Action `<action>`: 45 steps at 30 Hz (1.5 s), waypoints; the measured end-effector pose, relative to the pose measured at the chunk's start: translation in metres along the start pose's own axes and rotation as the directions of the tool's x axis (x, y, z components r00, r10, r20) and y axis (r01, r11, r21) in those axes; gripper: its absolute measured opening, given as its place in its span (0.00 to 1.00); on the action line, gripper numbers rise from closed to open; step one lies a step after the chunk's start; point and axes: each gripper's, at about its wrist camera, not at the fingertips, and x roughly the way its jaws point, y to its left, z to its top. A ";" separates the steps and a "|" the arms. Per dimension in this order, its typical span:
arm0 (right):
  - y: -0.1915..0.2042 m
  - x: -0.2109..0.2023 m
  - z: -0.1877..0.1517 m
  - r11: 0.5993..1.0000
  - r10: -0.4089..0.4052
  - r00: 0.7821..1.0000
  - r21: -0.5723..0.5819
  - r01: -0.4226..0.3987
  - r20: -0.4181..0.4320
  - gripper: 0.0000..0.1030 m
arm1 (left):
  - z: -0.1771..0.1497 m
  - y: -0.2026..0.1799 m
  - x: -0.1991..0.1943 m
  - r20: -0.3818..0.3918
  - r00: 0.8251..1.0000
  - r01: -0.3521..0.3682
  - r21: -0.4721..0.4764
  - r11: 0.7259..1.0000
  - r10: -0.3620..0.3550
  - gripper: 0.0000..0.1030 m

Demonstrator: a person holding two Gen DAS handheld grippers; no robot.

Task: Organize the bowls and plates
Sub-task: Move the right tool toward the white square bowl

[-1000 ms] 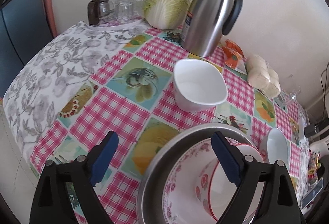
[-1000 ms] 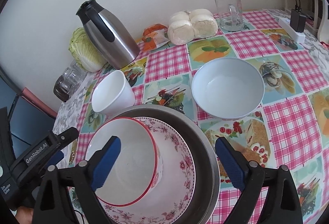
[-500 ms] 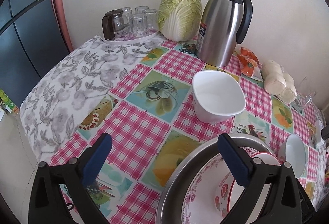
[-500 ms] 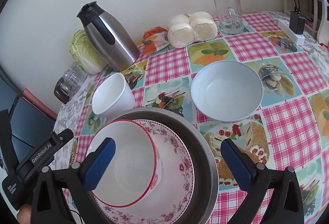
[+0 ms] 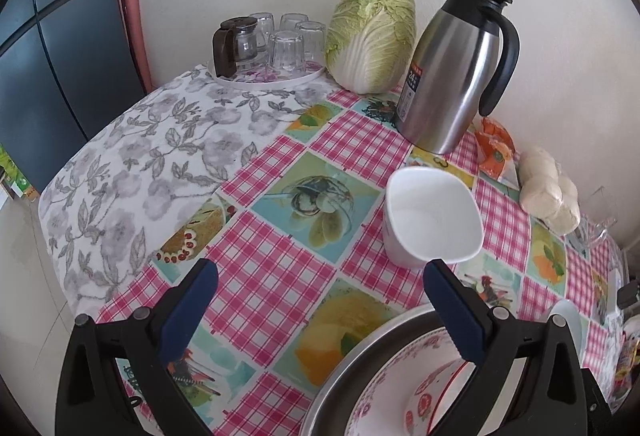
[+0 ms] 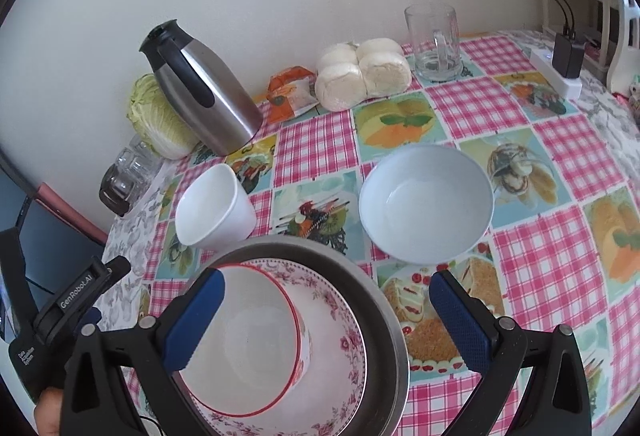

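Claws both gape wide and empty, right claw (image 6: 326, 310) above red-rimmed bowl (image 6: 244, 340), left claw (image 5: 320, 302) over tablecloth (image 5: 280, 272).

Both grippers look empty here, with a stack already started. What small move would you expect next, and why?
Probably the right gripper reaches forward to the pale blue bowl. That bowl stands loose on the tablecloth just ahead of its open fingers, while the red-rimmed bowl already sits nested in the floral bowl inside the metal basin. The white cup also waits.
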 end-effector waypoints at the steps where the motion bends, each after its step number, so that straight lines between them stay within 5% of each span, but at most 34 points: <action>1: 0.001 -0.001 0.004 1.000 0.001 1.000 0.002 -0.001 -0.001 1.00 | 0.003 -0.001 0.000 0.001 1.000 0.001 0.000 1.000 -0.001 0.99; 23: 0.048 0.010 0.094 0.991 -0.023 0.999 -0.135 0.017 -0.043 1.00 | 0.063 -0.020 0.031 -0.015 0.997 0.074 -0.009 0.997 -0.074 0.99; 32: 0.066 0.034 0.114 0.979 -0.063 0.994 -0.197 0.045 -0.085 1.00 | 0.079 -0.021 0.057 -0.027 0.995 0.094 -0.046 0.995 -0.096 0.99; 38: 0.081 0.057 0.129 0.973 -0.076 0.993 -0.225 0.053 -0.095 1.00 | 0.080 -0.008 0.083 -0.058 0.982 0.172 -0.150 0.974 -0.182 0.99; 45: 0.106 0.096 0.124 0.964 -0.087 0.984 -0.263 0.043 -0.157 1.00 | 0.075 -0.004 0.111 -0.124 0.976 0.162 -0.138 0.977 -0.180 0.99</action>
